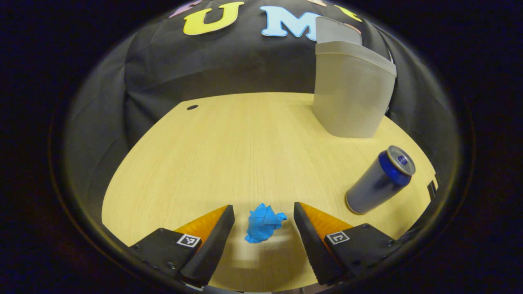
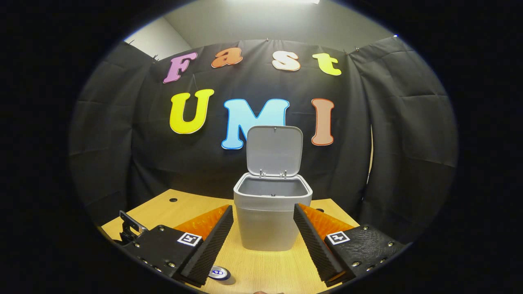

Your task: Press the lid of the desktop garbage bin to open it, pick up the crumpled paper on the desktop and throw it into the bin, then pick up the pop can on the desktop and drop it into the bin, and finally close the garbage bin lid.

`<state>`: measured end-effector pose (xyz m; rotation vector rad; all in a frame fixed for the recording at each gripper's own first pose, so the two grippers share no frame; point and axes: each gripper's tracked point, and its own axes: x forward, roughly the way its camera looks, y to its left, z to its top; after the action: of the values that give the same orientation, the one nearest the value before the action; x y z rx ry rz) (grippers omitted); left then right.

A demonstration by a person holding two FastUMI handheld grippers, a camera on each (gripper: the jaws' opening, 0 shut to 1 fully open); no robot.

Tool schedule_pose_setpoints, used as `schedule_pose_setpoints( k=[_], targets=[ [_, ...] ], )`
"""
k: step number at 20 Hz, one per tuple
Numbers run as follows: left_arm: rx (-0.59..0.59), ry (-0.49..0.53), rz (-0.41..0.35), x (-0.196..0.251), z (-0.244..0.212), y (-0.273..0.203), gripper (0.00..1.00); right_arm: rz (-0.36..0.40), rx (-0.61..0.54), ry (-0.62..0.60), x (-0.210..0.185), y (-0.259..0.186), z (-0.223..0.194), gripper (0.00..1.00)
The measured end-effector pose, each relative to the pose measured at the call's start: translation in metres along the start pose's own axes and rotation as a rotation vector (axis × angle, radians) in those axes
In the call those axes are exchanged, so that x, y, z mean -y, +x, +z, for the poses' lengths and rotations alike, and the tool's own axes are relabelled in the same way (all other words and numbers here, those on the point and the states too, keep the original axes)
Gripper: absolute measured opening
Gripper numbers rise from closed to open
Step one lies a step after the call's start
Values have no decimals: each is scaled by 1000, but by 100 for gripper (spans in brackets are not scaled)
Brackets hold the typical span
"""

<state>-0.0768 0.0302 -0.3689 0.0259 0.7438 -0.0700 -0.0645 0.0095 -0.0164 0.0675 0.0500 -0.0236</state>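
Observation:
A blue crumpled paper (image 1: 263, 223) lies on the wooden desktop (image 1: 229, 155) between the fingers of my left gripper (image 1: 264, 218), which is open around it without touching. To the right stands a blue and grey pop can (image 1: 379, 180), upright. The grey bin (image 1: 351, 90) sits at the back right of the left gripper view. In the right gripper view the bin (image 2: 267, 222) is straight ahead with its lid (image 2: 274, 150) standing open. My right gripper (image 2: 263, 224) hangs open above the desk in front of the bin, and the can top (image 2: 219, 272) shows below it.
The black cloth wall closes the back and sides. A small dark hole (image 1: 192, 107) marks the desktop's far left corner. Part of the other gripper's body (image 2: 131, 228) shows at the left of the right gripper view.

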Motion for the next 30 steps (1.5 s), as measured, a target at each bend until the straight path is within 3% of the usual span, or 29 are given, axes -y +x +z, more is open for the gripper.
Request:
schedule_pose_setpoints(
  k=[1, 6, 13, 16, 18, 20, 22, 23, 30],
  targets=[
    [-13, 3, -2, 0, -3, 3, 96, -3, -5, 3, 0, 1, -2, 95],
    [-37, 11, -10, -1, -14, 13, 99, -21, -30, 24, 7, -1, -9, 95],
    [-34, 25, -4, -8, -17, 11, 63, -34, -62, 39, 11, -1, -21, 95],
    [-38, 32, 12, -13, -18, 12, 59, -26, -67, 34, 8, -1, -23, 95],
    [-31, 13, 13, -13, -15, 12, 38, -22, -66, 31, 7, 0, -22, 95],
    [-25, -6, 24, -16, -16, 11, 23, -19, -66, 32, 7, 1, -21, 95],
    [-20, -23, 34, -20, -12, 8, 25, -18, -67, 28, 8, 1, -22, 95],
    [-22, -27, 32, -21, -14, 9, 14, -20, -65, 27, 9, 1, -22, 95],
    [33, -54, 23, -15, 13, -2, 16, -13, -55, 28, 12, 5, -18, 95]
  ],
)
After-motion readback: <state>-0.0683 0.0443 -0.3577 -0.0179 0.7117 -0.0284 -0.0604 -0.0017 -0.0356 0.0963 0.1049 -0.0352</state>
